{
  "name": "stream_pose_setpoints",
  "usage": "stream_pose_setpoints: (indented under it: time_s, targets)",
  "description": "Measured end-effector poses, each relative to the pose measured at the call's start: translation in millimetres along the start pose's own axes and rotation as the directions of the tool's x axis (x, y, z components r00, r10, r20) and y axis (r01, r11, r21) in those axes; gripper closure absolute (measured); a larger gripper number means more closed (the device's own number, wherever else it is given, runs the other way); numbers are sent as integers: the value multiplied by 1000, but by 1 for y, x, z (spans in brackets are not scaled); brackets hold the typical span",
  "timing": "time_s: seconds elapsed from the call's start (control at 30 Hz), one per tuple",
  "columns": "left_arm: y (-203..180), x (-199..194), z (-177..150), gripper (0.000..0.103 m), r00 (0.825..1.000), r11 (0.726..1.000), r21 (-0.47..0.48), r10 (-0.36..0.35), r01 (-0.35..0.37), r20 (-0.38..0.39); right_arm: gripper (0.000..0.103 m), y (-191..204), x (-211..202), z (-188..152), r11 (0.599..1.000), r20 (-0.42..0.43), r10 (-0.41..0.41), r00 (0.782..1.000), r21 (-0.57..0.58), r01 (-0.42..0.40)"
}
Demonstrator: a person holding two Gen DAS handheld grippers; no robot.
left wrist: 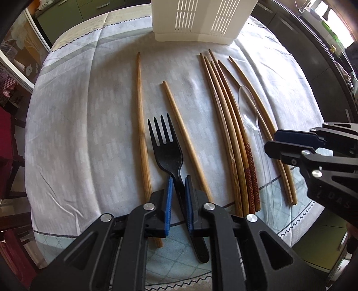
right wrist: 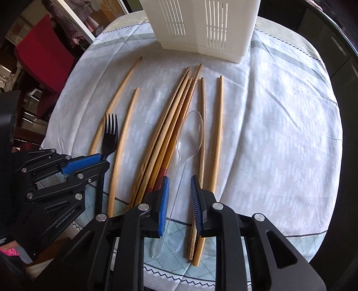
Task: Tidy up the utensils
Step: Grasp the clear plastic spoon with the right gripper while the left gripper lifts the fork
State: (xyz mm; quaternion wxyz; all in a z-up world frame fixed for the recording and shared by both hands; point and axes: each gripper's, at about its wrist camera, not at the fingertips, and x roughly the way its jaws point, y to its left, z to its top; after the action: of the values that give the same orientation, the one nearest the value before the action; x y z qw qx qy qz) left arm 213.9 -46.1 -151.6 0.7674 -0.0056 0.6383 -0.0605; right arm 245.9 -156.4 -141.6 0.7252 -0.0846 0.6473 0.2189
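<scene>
A black plastic fork (left wrist: 166, 148) lies on the tablecloth, tines pointing away. My left gripper (left wrist: 178, 179) straddles its handle with a narrow gap on each side of it; in the right wrist view the left gripper (right wrist: 101, 160) sits over the fork (right wrist: 110, 136). A clear plastic spoon (right wrist: 190, 138) lies among several wooden chopsticks (right wrist: 170, 134). My right gripper (right wrist: 179, 181) is open, its pads either side of the spoon's handle. The spoon (left wrist: 248, 105) and chopsticks (left wrist: 226, 125) also show in the left wrist view, with the right gripper (left wrist: 271, 140) beside them.
A white slotted utensil holder (left wrist: 194, 20) stands at the table's far edge, also in the right wrist view (right wrist: 201, 26). Two separate chopsticks (left wrist: 141, 125) flank the fork. A red chair (right wrist: 42, 53) stands left of the table. Dark cabinets line the right side.
</scene>
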Motion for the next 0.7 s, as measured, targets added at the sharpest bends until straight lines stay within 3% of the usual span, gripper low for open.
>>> stream_pose_setpoints:
  time_s: [0.2, 0.43, 0.6, 0.7]
  targets:
    - [3, -1, -2, 92, 1000, 1000, 21, -12, 12, 14, 87, 5, 19, 9, 998, -51, -49, 997, 23, 50]
    - [-4, -3, -4, 92, 999, 1000, 29, 6, -8, 48, 92, 21, 28, 15, 994, -15, -112, 994, 10, 112]
    - [2, -6, -4, 94, 997, 1000, -3, -23, 23, 76, 94, 11, 16, 14, 998, 46, -23, 999, 54, 21]
    - [7, -21, -5, 95, 990, 1000, -6, -29, 30, 135, 94, 8, -3, 7, 998, 123, 31, 992, 59, -39]
